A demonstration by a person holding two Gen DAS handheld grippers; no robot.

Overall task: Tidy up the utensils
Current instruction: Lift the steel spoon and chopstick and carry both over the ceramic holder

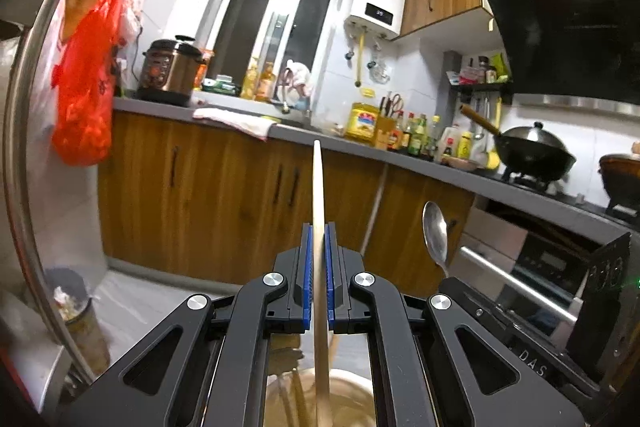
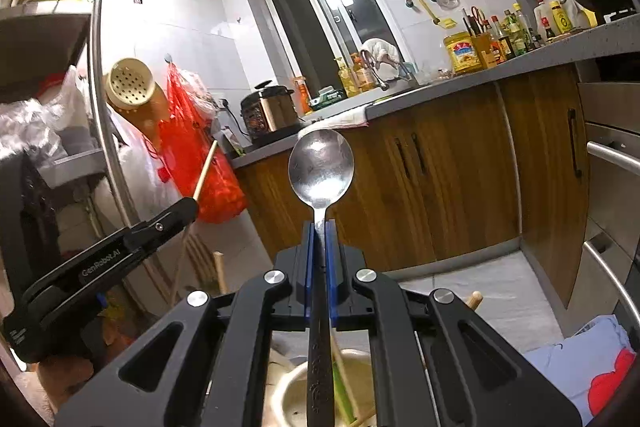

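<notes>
My left gripper (image 1: 319,231) is shut on a pale wooden chopstick (image 1: 318,187) that stands upright between the blue pads; it also shows in the right wrist view (image 2: 206,169), with the left gripper (image 2: 188,207) at the left. My right gripper (image 2: 319,227) is shut on the neck of a metal spoon (image 2: 321,171), bowl up; the spoon also shows in the left wrist view (image 1: 436,231). Below both grippers sits a beige utensil holder (image 2: 288,387) with more chopsticks (image 2: 220,271) in it; it also shows in the left wrist view (image 1: 352,379).
A wooden-fronted counter (image 1: 240,187) runs across the room with a pressure cooker (image 1: 168,71), bottles (image 1: 416,135) and a wok (image 1: 532,147). A red bag (image 1: 88,79) hangs at the left by a metal rack (image 2: 100,115). An oven (image 1: 540,267) stands at the right.
</notes>
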